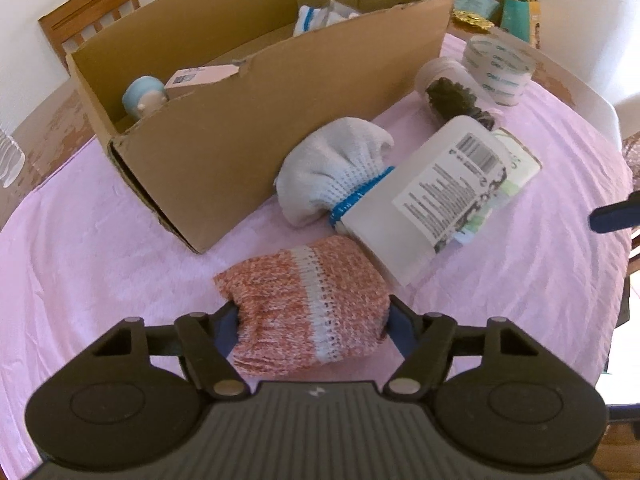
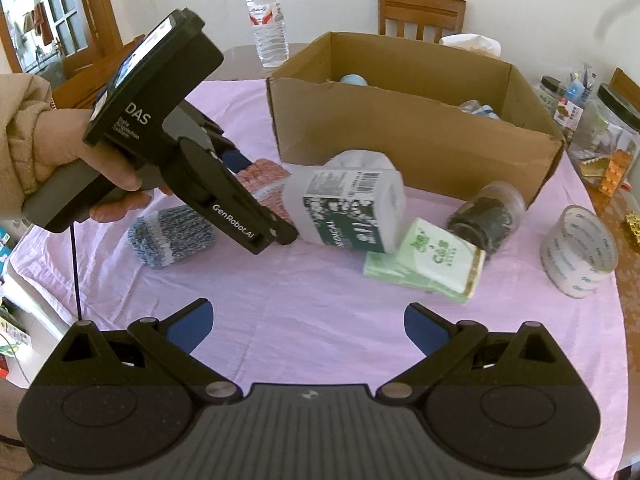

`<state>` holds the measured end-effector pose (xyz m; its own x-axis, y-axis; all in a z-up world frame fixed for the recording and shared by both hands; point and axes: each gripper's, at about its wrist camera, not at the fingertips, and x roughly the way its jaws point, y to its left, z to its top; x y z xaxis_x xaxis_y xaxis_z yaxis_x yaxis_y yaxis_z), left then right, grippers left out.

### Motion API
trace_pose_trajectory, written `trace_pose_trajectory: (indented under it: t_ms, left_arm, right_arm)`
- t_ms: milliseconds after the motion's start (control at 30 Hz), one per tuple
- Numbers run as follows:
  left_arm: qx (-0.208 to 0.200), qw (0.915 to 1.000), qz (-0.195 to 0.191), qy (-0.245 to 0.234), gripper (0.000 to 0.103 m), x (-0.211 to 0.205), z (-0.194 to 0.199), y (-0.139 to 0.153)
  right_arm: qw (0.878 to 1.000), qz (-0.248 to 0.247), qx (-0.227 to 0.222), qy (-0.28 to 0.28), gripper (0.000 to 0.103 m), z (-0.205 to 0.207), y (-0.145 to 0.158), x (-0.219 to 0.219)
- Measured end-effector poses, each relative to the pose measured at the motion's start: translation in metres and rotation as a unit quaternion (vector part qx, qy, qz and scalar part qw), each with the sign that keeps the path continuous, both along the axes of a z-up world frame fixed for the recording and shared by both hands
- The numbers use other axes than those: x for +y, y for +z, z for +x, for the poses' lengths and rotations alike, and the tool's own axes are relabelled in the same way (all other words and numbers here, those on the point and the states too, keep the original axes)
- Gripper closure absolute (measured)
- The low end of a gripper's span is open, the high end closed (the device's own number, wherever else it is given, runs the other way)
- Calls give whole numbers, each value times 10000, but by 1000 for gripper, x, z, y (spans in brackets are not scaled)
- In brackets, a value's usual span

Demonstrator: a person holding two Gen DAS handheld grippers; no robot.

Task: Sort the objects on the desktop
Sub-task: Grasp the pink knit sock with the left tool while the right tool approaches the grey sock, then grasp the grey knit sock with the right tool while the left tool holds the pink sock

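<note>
An orange-and-white knitted sock roll (image 1: 308, 312) lies on the pink tablecloth (image 1: 100, 264), and my left gripper (image 1: 312, 320) is shut on it, a blue pad pressing each side. Just beyond it lie a white sock bundle with a blue band (image 1: 332, 168) and a white labelled bottle (image 1: 424, 196) on its side. The open cardboard box (image 1: 260, 120) stands behind them with several items inside. My right gripper (image 2: 308, 320) hovers open over bare cloth, nothing between its fingers. In the right wrist view a hand (image 2: 80, 160) holds the left gripper over the orange roll.
A blue-grey sock roll (image 2: 172, 236) lies at the left. A green tissue pack (image 2: 428, 260), a jar of dark contents (image 2: 488, 216) and a tape roll (image 2: 576, 252) lie to the right. A water bottle (image 2: 268, 20) stands behind the box, with jars at the far right.
</note>
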<state>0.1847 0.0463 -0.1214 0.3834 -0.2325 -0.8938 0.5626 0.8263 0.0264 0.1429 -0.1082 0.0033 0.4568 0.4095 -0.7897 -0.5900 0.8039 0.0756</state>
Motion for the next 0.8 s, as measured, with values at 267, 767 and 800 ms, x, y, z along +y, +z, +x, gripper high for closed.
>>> trace_pose_trajectory:
  t_ms: [267,767,800]
  left_arm:
    - [-75,9999,-127,-21,33,19,-3,11]
    - [-332,9991,-268,52,33,53,-5,35]
    - [-339,9990,-282,60,33,56,-5,36]
  right_arm:
    - [10000,56,68,35,0,-4,-8,23]
    - [9959,12,220,877,0,0,-50,88]
    - [9954,-13,211,930,0,-1,-51,92]
